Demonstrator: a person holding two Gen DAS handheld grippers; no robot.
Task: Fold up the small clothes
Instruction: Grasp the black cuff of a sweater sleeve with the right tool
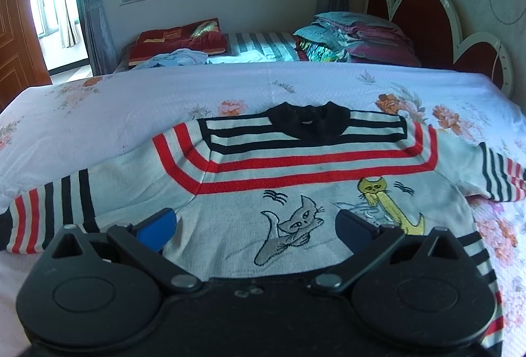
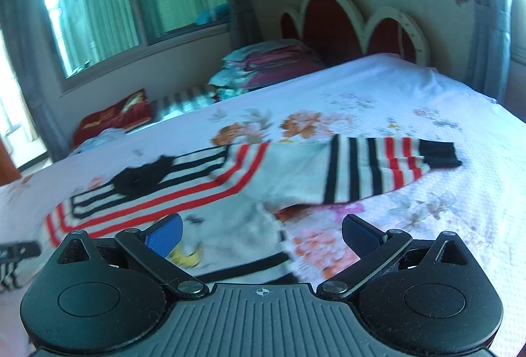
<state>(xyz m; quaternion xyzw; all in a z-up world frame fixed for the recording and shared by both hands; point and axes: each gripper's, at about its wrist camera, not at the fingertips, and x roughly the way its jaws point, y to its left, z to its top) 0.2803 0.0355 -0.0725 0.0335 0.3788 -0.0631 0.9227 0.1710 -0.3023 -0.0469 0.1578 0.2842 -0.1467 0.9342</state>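
A small white knit sweater [image 1: 296, 166] lies flat on the bed, black collar away from me, with red and black stripes and two cat pictures on the chest. Both sleeves are spread out sideways. My left gripper [image 1: 256, 225] hovers open over the lower chest, its blue pads wide apart with nothing between them. In the right wrist view the same sweater [image 2: 210, 192] runs to the left, and its right sleeve [image 2: 378, 169] stretches out with a black cuff. My right gripper [image 2: 261, 233] is open above the sweater's hem corner and side edge.
The bed has a white floral bedspread [image 1: 164, 100]. A second bed behind holds a red pillow [image 1: 177, 39], a loose pale garment and a stack of folded bedding [image 1: 355, 35]. A red scalloped headboard [image 1: 424, 25] stands on the right, and a window lies beyond.
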